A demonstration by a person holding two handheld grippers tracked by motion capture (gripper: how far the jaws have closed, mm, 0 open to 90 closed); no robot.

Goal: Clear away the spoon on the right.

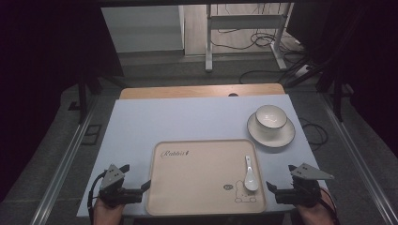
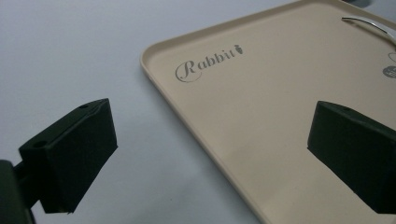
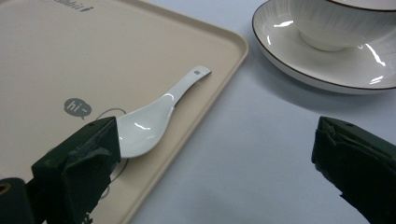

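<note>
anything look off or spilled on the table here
Nothing stands out. The spoon lies flat on the tray, the bowl sits upright on its plate, and no spill or damage shows.

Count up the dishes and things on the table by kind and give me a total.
Tray: 1
Spoon: 1, lying in the tray
Bowl: 1, standing on the plate
Plate: 1
Total: 4
</note>
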